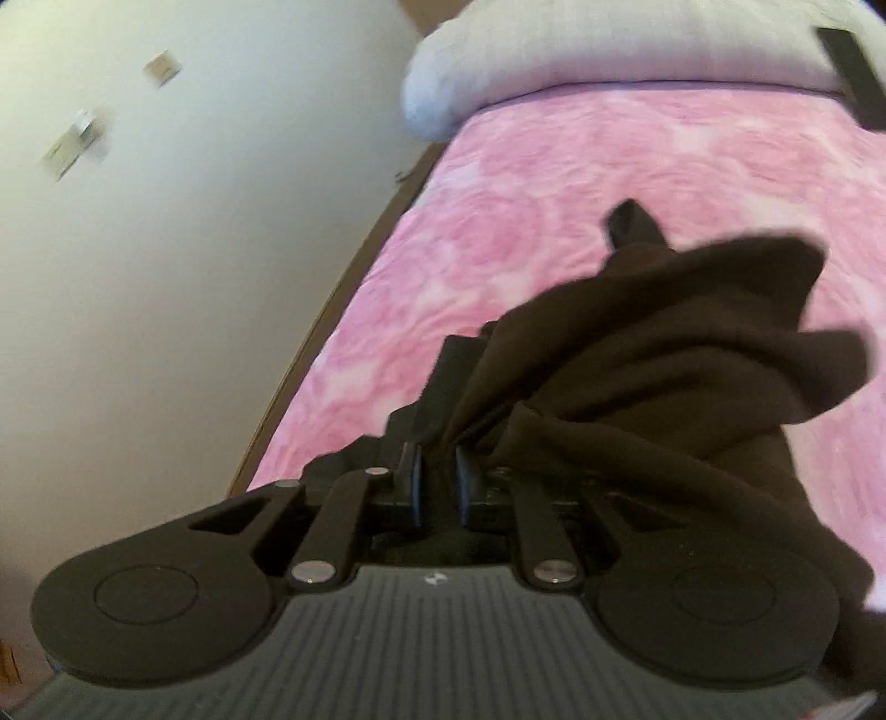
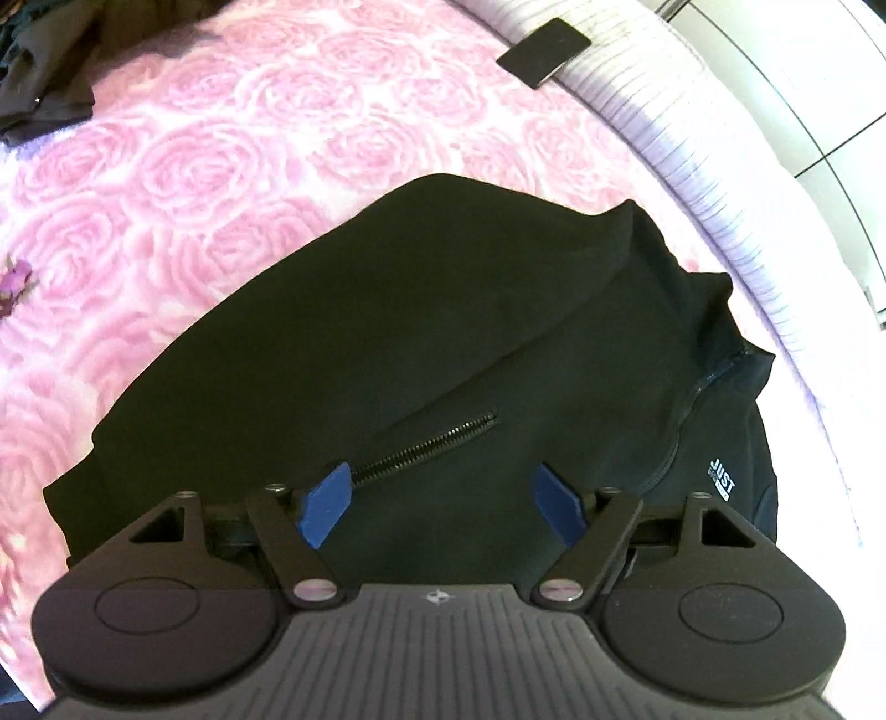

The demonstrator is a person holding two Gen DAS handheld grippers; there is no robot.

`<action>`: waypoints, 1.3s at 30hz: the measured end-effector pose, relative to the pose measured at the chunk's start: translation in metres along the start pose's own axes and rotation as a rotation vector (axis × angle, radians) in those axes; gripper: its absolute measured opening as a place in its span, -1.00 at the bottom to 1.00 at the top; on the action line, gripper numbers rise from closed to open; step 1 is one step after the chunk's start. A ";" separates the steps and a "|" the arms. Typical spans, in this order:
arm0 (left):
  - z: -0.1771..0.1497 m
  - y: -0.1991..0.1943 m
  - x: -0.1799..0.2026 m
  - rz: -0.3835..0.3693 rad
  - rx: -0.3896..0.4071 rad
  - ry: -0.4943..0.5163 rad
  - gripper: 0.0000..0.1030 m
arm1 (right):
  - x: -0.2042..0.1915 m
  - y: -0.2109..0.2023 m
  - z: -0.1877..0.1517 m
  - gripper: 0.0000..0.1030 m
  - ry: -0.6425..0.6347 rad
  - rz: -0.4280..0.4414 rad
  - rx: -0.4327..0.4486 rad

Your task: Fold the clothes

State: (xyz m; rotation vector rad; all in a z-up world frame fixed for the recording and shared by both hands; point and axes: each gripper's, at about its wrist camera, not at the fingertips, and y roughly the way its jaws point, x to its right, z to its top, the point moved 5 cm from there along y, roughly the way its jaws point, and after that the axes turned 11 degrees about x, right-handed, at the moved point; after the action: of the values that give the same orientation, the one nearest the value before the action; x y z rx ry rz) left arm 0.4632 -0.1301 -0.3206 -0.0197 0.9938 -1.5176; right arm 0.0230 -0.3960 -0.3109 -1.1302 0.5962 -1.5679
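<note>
A black zip jacket (image 2: 421, 332) lies part-folded on the pink rose-patterned bedspread (image 2: 232, 144), with a pocket zipper (image 2: 426, 443) and a small white logo (image 2: 722, 483). My right gripper (image 2: 443, 498) is open just above the jacket, its blue pads (image 2: 326, 507) spread to either side of the zipper's end. My left gripper (image 1: 437, 476) is shut on a bunch of dark fabric (image 1: 653, 354), which is lifted and drapes to the right over the bedspread (image 1: 554, 183).
A white ribbed pillow (image 1: 581, 50) lies at the head of the bed, with a flat black object (image 2: 544, 51) on its edge. A pile of dark clothes (image 2: 44, 83) lies at the far left. A wall (image 1: 194, 221) runs along the bed's left side.
</note>
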 end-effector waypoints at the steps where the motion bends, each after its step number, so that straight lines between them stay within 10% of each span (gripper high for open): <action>1: 0.000 -0.001 0.006 -0.001 -0.006 0.023 -0.64 | 0.000 0.000 -0.002 0.49 0.007 -0.001 -0.009; 5: 0.003 -0.013 0.051 -0.061 0.001 0.184 -0.62 | 0.005 -0.006 -0.009 0.56 0.108 0.023 -0.008; 17: -0.017 -0.156 0.087 -0.251 0.096 0.240 0.02 | 0.001 0.011 -0.054 0.52 0.740 0.364 0.073; 19: -0.031 -0.178 0.089 -0.292 0.078 0.236 0.03 | -0.004 0.026 -0.054 0.05 0.800 0.368 0.051; 20: -0.037 -0.189 0.090 -0.313 0.069 0.233 0.03 | -0.007 0.034 -0.054 -0.62 0.830 0.370 0.039; 21: -0.044 -0.197 0.089 -0.331 0.057 0.227 0.03 | -0.007 0.039 -0.053 -0.84 0.861 0.361 0.022; 25: -0.070 -0.215 0.077 -0.408 -0.010 0.183 0.03 | 0.012 0.021 -0.015 -0.89 0.943 0.318 0.019; 35: -0.080 -0.195 0.031 -0.577 -0.033 0.184 0.03 | 0.018 0.016 0.312 -0.89 0.689 0.264 0.336; 39: -0.067 -0.167 0.015 -0.592 -0.017 0.155 0.03 | -0.016 0.066 0.412 0.32 0.595 0.301 0.422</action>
State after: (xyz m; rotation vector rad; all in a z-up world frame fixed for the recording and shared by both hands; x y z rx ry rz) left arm 0.2886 -0.1267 -0.2731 -0.2286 1.1883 -2.0729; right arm 0.4189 -0.3299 -0.1961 -0.2334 0.7354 -1.6551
